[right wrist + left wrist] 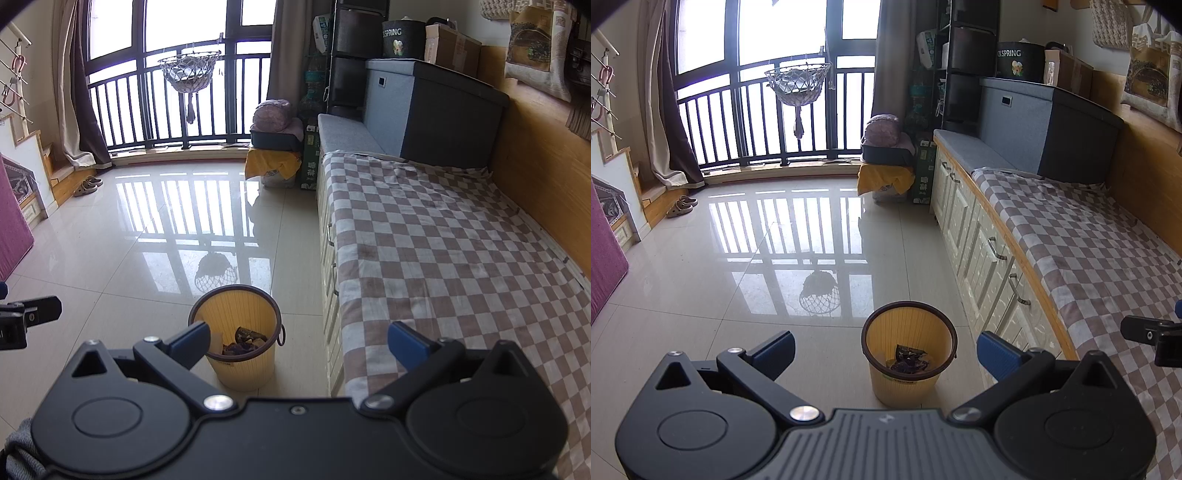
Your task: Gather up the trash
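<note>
A yellow waste bin (909, 352) with a dark rim stands on the tiled floor beside the bed cabinets. It also shows in the right wrist view (242, 341). Dark crumpled wrappers (909, 360) lie inside it, also seen from the right wrist (245, 341). My left gripper (886, 350) is open and empty, held above and in front of the bin. My right gripper (297, 341) is open and empty, over the bed edge to the right of the bin. The right gripper's tip shows at the left view's right edge (1152, 338).
A bed with a checkered cover (443, 251) runs along the right over white cabinets (982, 251). Grey storage boxes (1045, 122) stand at its far end. A box with yellow cloth (884, 177), slippers (681, 205) and the balcony railing (768, 122) lie beyond the glossy floor (738, 288).
</note>
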Available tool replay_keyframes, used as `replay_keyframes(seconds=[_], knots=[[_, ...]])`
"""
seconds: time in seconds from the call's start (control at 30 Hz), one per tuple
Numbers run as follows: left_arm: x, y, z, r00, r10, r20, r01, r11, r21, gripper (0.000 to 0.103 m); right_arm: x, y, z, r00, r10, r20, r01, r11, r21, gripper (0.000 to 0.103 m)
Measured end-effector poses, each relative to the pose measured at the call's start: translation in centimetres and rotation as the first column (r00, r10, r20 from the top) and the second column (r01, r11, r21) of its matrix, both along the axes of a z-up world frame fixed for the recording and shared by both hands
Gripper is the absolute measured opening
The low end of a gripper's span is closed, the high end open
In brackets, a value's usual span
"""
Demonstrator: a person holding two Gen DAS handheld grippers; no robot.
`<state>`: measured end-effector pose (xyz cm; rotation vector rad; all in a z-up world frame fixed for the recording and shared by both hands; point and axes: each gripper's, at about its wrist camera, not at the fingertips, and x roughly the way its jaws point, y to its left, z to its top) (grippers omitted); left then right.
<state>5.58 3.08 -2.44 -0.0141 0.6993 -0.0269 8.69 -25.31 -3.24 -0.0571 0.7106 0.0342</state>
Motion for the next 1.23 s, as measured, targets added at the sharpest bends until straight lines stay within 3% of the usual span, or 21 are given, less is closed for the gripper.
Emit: replay_keyframes(seconds=[1.23], knots=[[0.3,0.08,0.4,1.0,-0.002,0.009,0.002,1.0,0.004,0.103,0.03,-0.13,0.03,1.0,0.001,0.0,-0.001,1.0,0.001,0.103]])
